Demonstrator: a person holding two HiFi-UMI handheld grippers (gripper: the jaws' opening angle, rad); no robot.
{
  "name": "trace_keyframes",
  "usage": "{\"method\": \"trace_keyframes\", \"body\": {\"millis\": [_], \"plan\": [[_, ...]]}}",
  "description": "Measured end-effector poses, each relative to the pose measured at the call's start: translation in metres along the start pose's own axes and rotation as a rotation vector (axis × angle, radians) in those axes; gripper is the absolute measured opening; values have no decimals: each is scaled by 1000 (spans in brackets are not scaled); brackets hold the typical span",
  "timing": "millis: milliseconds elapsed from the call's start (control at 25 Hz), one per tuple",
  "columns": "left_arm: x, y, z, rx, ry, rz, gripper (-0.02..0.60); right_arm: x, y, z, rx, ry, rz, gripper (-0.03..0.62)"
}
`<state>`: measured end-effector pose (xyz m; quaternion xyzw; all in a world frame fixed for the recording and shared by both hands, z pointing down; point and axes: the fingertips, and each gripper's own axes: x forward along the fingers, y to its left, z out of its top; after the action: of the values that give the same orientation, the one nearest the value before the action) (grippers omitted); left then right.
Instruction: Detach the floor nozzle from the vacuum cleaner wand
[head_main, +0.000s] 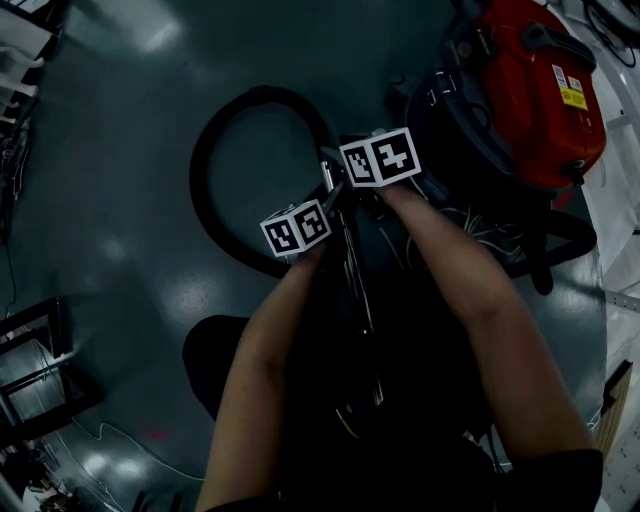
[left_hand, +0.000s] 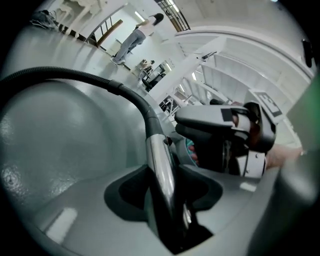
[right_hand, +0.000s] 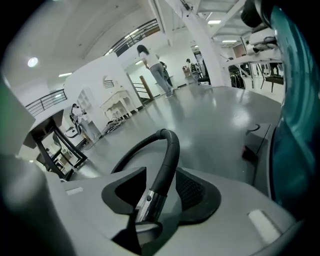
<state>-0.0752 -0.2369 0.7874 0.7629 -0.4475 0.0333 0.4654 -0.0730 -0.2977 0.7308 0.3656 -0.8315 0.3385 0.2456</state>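
Your left gripper (left_hand: 167, 186) holds its jaws open astride the chrome wand (left_hand: 159, 160). Your right gripper (right_hand: 162, 192), jaws likewise open, straddles the wand's joint with the black hose (right_hand: 169, 150).

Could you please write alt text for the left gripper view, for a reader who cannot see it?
A chrome wand runs between the left gripper's open jaws and joins a black hose that arcs left over a grey floor. The right gripper is close on the right; a person stands far behind.
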Motion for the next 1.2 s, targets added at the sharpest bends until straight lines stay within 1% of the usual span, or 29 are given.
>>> {"method": "trace_keyframes", "body": {"millis": [120, 320, 400, 560, 760, 840, 920, 1000, 1080, 1200], "plan": [[-12, 0, 0, -8, -6, -1, 183, 10, 10, 5, 60, -8, 36, 184], [-33, -2, -1, -4, -26, 4, 183, 26, 17, -4, 32, 62, 24, 198], [-40, -5, -1, -4, -33, -4, 183, 32, 22, -8, 48, 82, 58, 219], [-51, -9, -2, 0, -42, -28, 184, 43, 42, -14, 76, 119, 154, 219], [-64, -4, 4, 13, -72, -21, 186, 52, 58, -11, 83, 122, 201, 206], [-68, -2, 5, 21, -79, -16, 187, 54, 62, -11, 109, 129, 212, 204], [-71, -3, 5, 35, -80, -18, 189, 54, 64, -13, 155, 173, 221, 182], [-72, -3, 5, 67, -76, -25, 197, 54, 67, -13, 149, 214, 228, 179], [-71, -3, 6, 109, -72, -30, 209, 54, 68, -11, 132, 213, 236, 172], [-69, -4, 8, 149, -72, -49, 221, 54, 67, -9, 143, 213, 244, 167]]}}
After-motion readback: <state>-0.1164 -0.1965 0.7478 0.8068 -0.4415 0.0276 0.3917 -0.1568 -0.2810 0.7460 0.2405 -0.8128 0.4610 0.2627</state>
